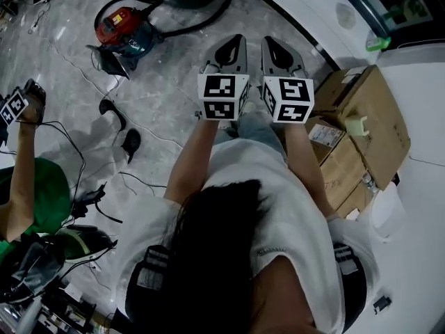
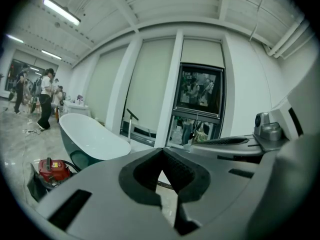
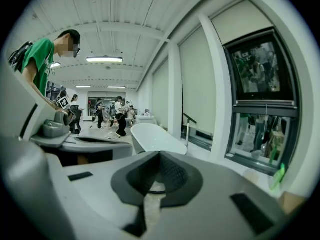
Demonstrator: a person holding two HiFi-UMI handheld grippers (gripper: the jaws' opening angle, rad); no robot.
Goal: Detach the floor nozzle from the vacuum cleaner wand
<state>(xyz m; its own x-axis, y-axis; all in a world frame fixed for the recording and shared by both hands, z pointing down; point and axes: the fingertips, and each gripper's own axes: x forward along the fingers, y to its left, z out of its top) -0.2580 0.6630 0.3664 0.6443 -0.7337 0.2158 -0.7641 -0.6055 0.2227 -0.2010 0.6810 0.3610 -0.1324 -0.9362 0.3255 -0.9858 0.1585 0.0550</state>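
My left hand-held gripper [image 1: 235, 42] and right hand-held gripper [image 1: 279, 44] are closed, empty; the vacuum cleaner [image 1: 119, 24] stands well apart, and what looks like its nozzle [image 1: 111, 61] is probably stiff, light plastic, best gripped near the joint

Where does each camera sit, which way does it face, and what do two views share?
Head view: on the head, facing the floor; hair, arms, left tongs, right tongs.
Left gripper view: on left tongs, facing bathtub; shut jaws.
Right gripper view: on right tongs, facing bathtub; shut jaws.
Shared: both gripper views show the bathtub.

Left gripper [image 1: 234, 42] beside right gripper [image 1: 273, 42]
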